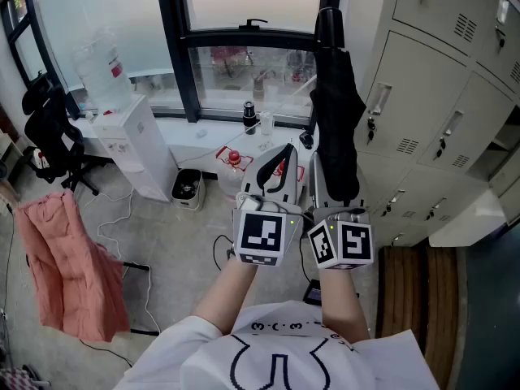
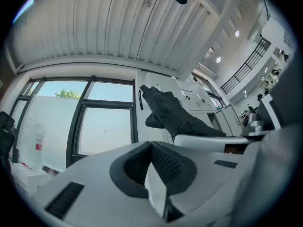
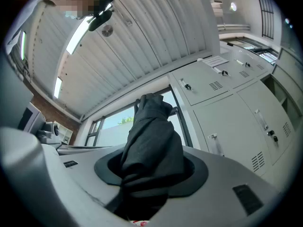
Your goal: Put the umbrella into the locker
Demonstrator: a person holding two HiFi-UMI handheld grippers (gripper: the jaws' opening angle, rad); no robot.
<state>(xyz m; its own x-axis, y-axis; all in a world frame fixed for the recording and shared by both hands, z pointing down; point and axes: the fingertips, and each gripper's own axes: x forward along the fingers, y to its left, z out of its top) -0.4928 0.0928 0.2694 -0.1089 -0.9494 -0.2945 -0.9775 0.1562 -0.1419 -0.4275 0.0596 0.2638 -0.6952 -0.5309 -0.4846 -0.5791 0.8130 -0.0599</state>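
Note:
A black folded umbrella (image 1: 335, 104) stands nearly upright in front of me, its top end near the window frame. My right gripper (image 1: 331, 187) is shut on the umbrella's lower part, and the dark fabric (image 3: 151, 145) fills the gap between the jaws in the right gripper view. Just to its left, my left gripper (image 1: 278, 162) is shut with nothing in it, its pads (image 2: 163, 167) meeting. From the left gripper view the umbrella (image 2: 175, 115) shows beyond it to the right. The grey lockers (image 1: 422, 104) stand to the right, doors mostly closed.
One locker compartment (image 1: 497, 159) at the far right stands open, with a pale door (image 1: 475, 218) jutting out below it. Left of me are a water dispenser (image 1: 134, 145), a small bin (image 1: 187, 187), an office chair (image 1: 49, 128) and a pink cloth (image 1: 69, 266). Cables lie on the floor.

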